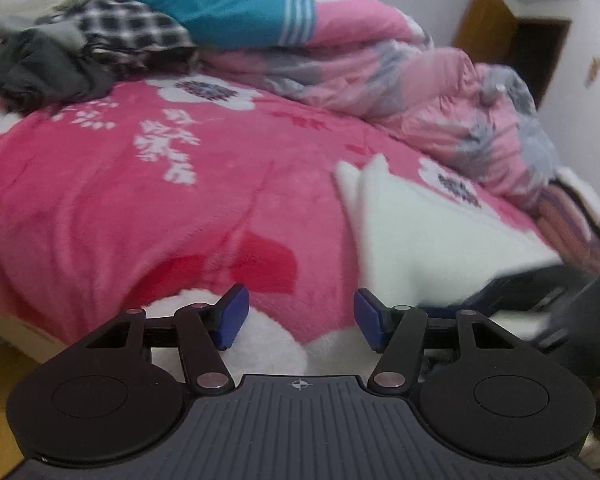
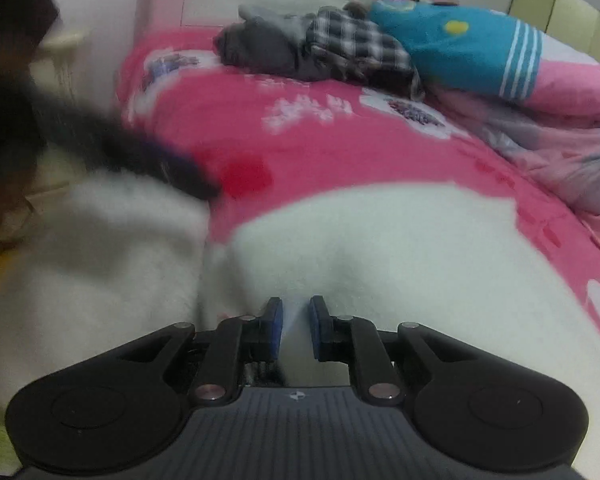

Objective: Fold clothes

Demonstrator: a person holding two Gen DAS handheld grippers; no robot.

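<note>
White garment [image 2: 380, 248] lies on pink blanket [image 1: 140, 208], near bed's front edge. Right gripper [image 2: 296, 328] pinches a fold of it, jaws nearly together. Left gripper [image 1: 300, 316] jaws apart, holding nothing.

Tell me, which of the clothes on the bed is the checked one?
The black-and-white plaid shirt in the far pile, squeezed between the plain dark grey garment and the blue pillow.
</note>
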